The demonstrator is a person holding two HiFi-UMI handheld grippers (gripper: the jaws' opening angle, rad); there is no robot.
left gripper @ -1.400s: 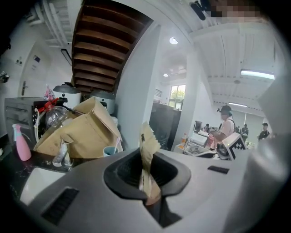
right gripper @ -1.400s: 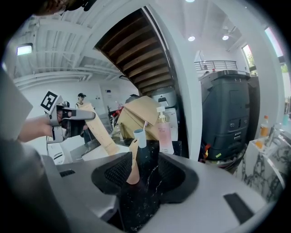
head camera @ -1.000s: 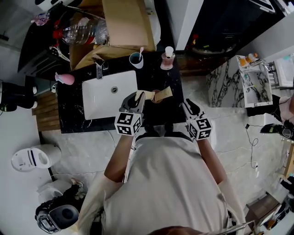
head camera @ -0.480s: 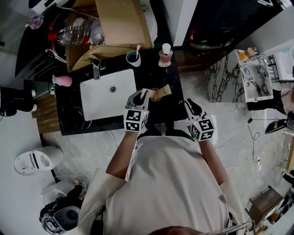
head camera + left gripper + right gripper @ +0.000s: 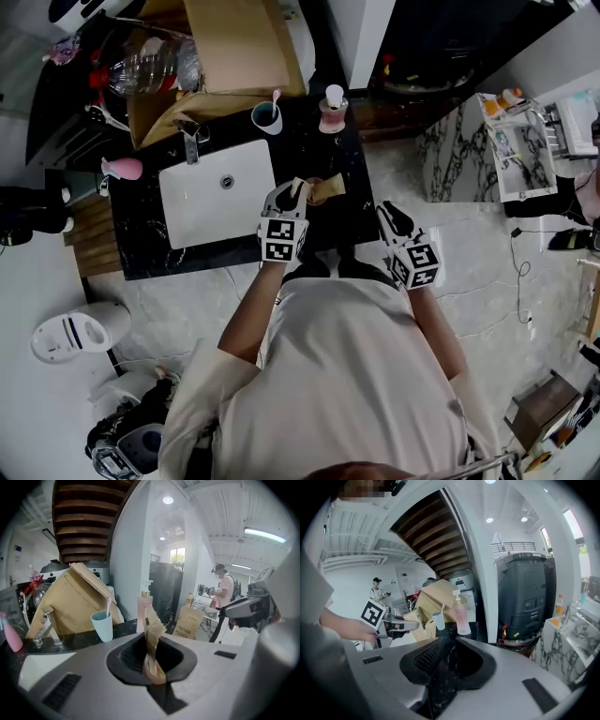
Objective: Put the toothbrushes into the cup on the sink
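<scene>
- Two sets of tongs above the front of a black surface (image 5: 141, 234), with a white sink (image 5: 202, 202) set into it.
- Left tongs (image 5: 298, 190): shut tight on a crumpled strip of kraft paper (image 5: 152, 639) with a zigzag edge, upright between the jaws.
- Just past that strip, on the surface right of the sink: a kraft pouch (image 5: 189, 622) printed TOOTH BRUSH. Joined to the strip or not, cannot tell.
- Right tongs (image 5: 387, 216): jaws slightly apart after just closing in, nothing between them, only dark marbled surface in the gap. Near the surface's right front corner, apart from the pouch.
- At the back edge, behind the sink's right corner: a blue cup (image 5: 265, 118), upright, with one toothbrush (image 5: 275, 99) already standing in it.
- Right of the cup, near it: a pink pump bottle (image 5: 332, 112).
- Behind the sink: a faucet (image 5: 190, 141), and beyond that a cardboard box (image 5: 234, 42).
</scene>
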